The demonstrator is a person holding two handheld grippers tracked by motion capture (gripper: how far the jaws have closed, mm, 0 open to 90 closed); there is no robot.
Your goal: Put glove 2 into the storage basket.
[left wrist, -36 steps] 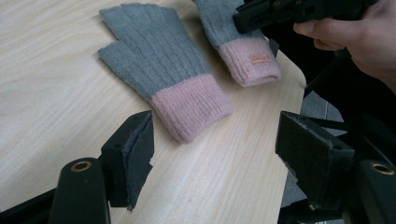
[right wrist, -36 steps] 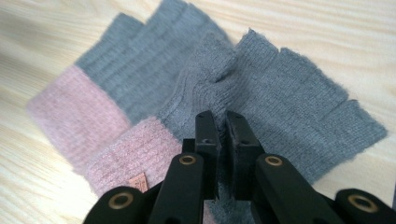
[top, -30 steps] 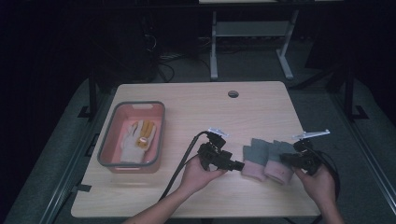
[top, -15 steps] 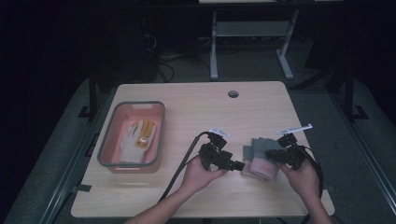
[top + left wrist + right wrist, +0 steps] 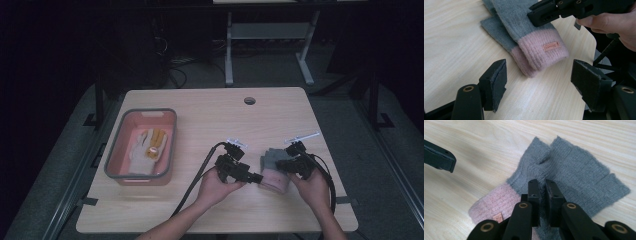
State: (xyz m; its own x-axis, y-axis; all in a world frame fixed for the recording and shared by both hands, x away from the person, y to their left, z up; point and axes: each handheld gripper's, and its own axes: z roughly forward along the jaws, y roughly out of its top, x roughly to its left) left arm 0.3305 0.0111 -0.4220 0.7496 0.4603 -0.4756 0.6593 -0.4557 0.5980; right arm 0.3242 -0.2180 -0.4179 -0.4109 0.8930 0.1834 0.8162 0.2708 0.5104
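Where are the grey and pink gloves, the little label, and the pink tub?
gloves (image 5: 571,172), right gripper view, grey knit palm.
label (image 5: 551,46), left gripper view, its middle.
pink tub (image 5: 116,159), high view, left rim.

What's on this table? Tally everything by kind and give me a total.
Grey-and-pink gloves: 2, one lying on the other
Pink bin: 1
Hand-held grippers: 2, the left gripper and the right gripper
Total: 5, leaving out the pale and yellow things in the bin, which are too small to count.

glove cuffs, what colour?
Pink, on grey gloves; cuffs clearest in the left gripper view.
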